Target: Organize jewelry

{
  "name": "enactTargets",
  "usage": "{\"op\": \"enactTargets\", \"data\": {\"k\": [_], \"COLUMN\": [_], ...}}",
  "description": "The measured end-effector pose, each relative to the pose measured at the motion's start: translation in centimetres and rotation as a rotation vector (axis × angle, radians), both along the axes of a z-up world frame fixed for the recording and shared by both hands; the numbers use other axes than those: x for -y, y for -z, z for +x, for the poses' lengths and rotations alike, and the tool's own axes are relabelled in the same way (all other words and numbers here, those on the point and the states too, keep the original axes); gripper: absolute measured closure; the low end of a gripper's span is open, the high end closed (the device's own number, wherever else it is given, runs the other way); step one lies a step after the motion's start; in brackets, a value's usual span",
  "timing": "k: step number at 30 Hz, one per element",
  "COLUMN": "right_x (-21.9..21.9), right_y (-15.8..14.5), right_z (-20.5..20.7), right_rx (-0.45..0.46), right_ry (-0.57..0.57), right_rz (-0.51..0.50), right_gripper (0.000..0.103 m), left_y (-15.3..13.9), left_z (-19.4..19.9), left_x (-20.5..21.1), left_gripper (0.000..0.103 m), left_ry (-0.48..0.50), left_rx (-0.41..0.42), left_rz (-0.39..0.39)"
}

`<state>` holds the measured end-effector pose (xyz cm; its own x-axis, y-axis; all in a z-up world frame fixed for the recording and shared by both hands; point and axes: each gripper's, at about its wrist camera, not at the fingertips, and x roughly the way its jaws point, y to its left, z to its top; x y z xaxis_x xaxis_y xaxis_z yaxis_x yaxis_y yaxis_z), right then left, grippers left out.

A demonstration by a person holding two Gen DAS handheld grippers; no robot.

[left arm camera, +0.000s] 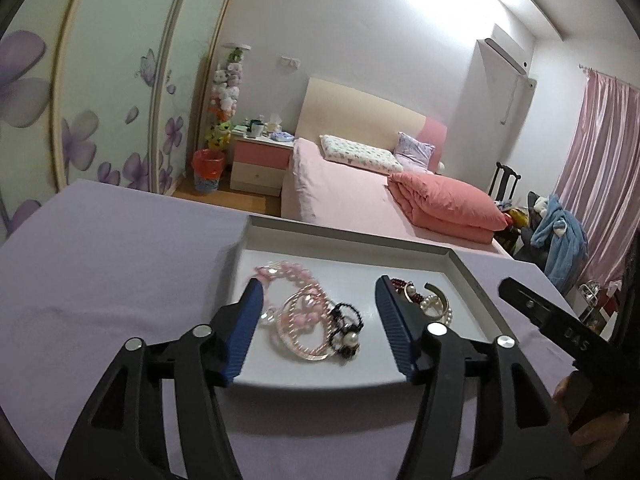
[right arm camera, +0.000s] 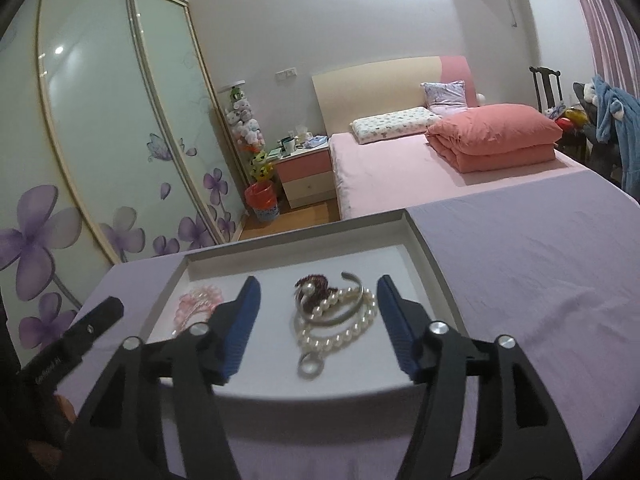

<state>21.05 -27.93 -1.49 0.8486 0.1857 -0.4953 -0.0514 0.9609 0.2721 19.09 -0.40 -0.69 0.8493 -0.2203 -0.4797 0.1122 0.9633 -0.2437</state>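
The left claw (left arm camera: 318,320) and right claw (right arm camera: 318,320) hover with fingers spread wide and empty over a white tray (left arm camera: 460,268) on a lilac-covered tabletop (left arm camera: 100,260), where sorting appears barely begun: pink beads (left arm camera: 288,270), a clear bangle (left arm camera: 298,328) and a black hair tie (left arm camera: 346,330) lie tangled at the tray's 9 o'clock side, and a pearl bracelet (right arm camera: 344,326) and silver cuff (right arm camera: 352,296) overlap toward 3 o'clock. Nothing blocks either claw; the bed (right arm camera: 400,172) lies beyond at 12 o'clock.

Covered in a lilac cloth (left arm camera: 120,264), with a shallow white tray (left arm camera: 352,236) lying flat on it, near the far edge. Held up nothing else in view.
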Motion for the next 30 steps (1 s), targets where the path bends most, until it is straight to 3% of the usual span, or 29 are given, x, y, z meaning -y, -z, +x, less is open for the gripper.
{"op": "enactTargets", "data": {"k": [3,5,6,9,15,30], "right_x": [-0.6,-1.1,-1.3,-2.0,-2.5,-2.5], "right_y": [-0.9,-1.5,-1.8,-2.6,-3.1,-2.8], "right_z": [-2.7,-4.3,-5.2,-7.8,-12.2,-19.4], "right_rx": [0.012,0.024,0.032,0.039,0.065,0.171], "right_ry": [-0.025,-0.028,-0.024,-0.022,0.000,0.050], "right_rz": [-0.014,-0.032,-0.044,-0.082,-0.143,-0.240], "right_gripper": [0.023,0.007,0.004,0.004,0.004,0.004], "left_y": [-0.6,-1.0,-1.2,-1.8,-1.9,-1.5], "left_z": [-2.5,-3.7,-4.6,-6.9,-10.8,-16.2], "left_x": [-0.9,-1.2,-1.5,-1.4,-0.5,-0.7], "left_gripper": [0.030,0.018,0.010,0.002,0.002,0.002], "left_ry": [-0.024,-0.033,-0.044,-0.067,-0.132,-0.192], "left_rx": [0.014,0.024,0.034,0.066,0.116,0.148], "left_rz": [0.020,0.038,0.053,0.109,0.239,0.189]}}
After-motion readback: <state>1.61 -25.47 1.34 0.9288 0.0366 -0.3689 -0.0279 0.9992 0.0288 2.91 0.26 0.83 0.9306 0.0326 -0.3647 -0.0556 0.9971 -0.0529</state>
